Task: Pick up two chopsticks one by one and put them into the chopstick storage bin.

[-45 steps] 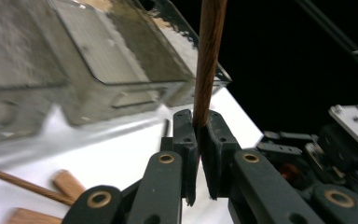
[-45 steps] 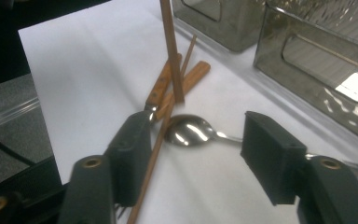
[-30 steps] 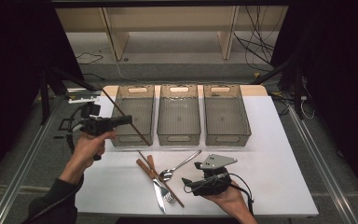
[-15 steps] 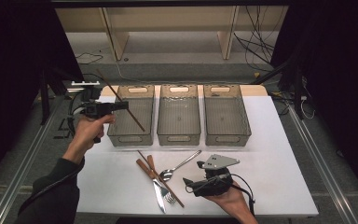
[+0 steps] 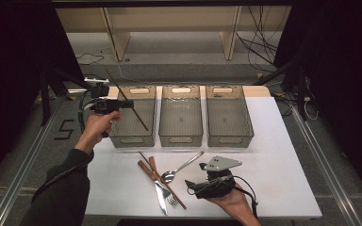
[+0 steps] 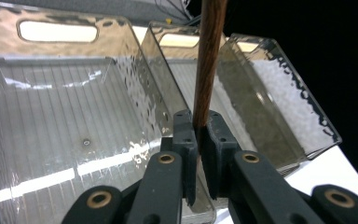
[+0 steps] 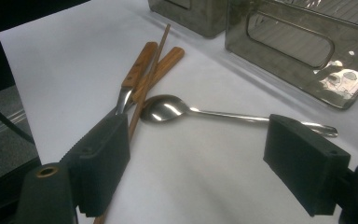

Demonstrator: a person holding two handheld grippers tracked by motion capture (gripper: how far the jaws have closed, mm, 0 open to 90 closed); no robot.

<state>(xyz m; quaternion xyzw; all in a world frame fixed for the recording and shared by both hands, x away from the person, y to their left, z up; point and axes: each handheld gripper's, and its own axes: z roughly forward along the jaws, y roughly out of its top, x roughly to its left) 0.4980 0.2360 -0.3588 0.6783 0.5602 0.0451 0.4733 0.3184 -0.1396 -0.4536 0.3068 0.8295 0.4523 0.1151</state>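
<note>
My left gripper (image 5: 128, 104) hangs over the left clear bin (image 5: 131, 140), shut on a dark wooden chopstick (image 5: 140, 121) that slants across it. In the left gripper view the chopstick (image 6: 208, 65) rises from between the closed jaws of that gripper (image 6: 199, 135), with the bin's ribbed floor (image 6: 65, 116) below. My right gripper (image 5: 191, 185) rests low on the white table near the front edge. Its jaws are wide open and hold nothing (image 7: 196, 154). A steel spoon (image 7: 168, 108) lies just beyond them, next to a second chopstick (image 7: 158, 51) and two wooden-handled pieces (image 7: 140, 63).
Three clear grey bins stand in a row at the back, the middle bin (image 5: 181, 140) and the right bin (image 5: 229, 140) beside the left one. A spoon (image 5: 181, 168), knife (image 5: 159, 193), fork (image 5: 171, 199) and chopstick (image 5: 174, 194) lie at the table's front centre.
My left gripper carried the chopstick away from the person and up, from the left bin's front edge to over the bin. The right gripper stayed where it was.
</note>
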